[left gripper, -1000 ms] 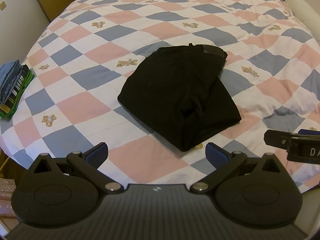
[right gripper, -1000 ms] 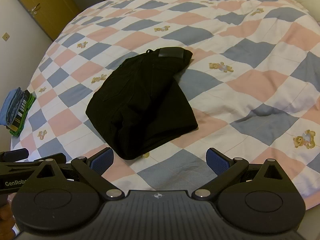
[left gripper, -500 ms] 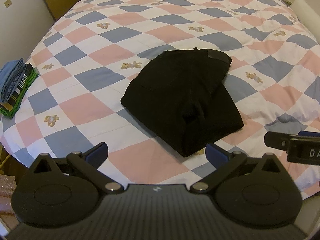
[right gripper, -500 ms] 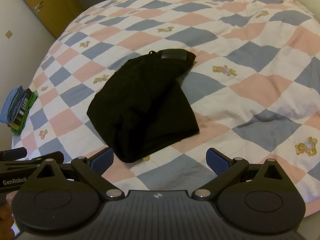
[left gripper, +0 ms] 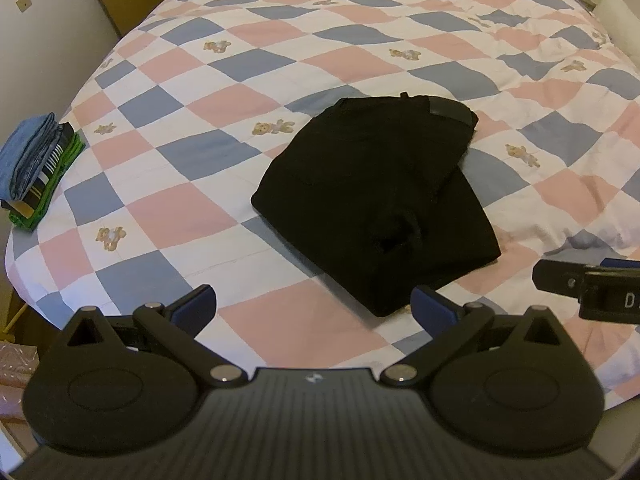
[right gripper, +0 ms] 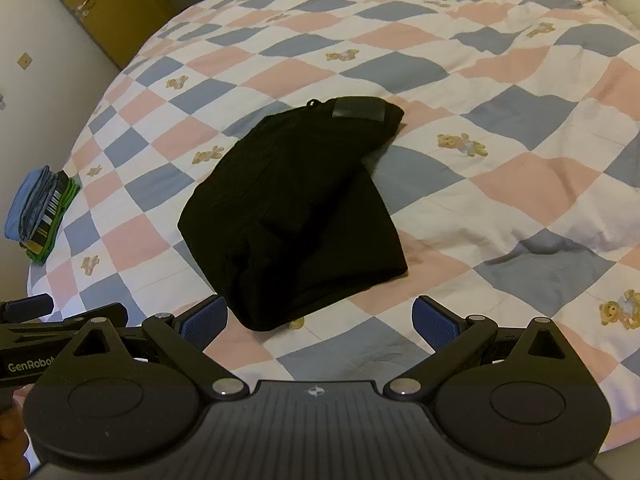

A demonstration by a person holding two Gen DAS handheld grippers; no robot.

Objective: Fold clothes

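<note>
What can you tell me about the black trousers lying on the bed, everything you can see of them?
The black trousers are folded into a compact, roughly rectangular bundle of thick, matte cloth, perhaps denim. The waistband end faces away from the cameras and carries a dark, leather-like patch with a small loop beside it. A lower layer sticks out on the right side, so the fold is uneven. They lie flat near the middle of the checked quilt, touched only by it; both grippers are clear of them, with their jaws open.

Both claws are matte black plastic: the left claw and right claw carry blue ribbed pads, silver pivot screws, round side discs, a ridged grip, white "GenRobot" lettering
</note>
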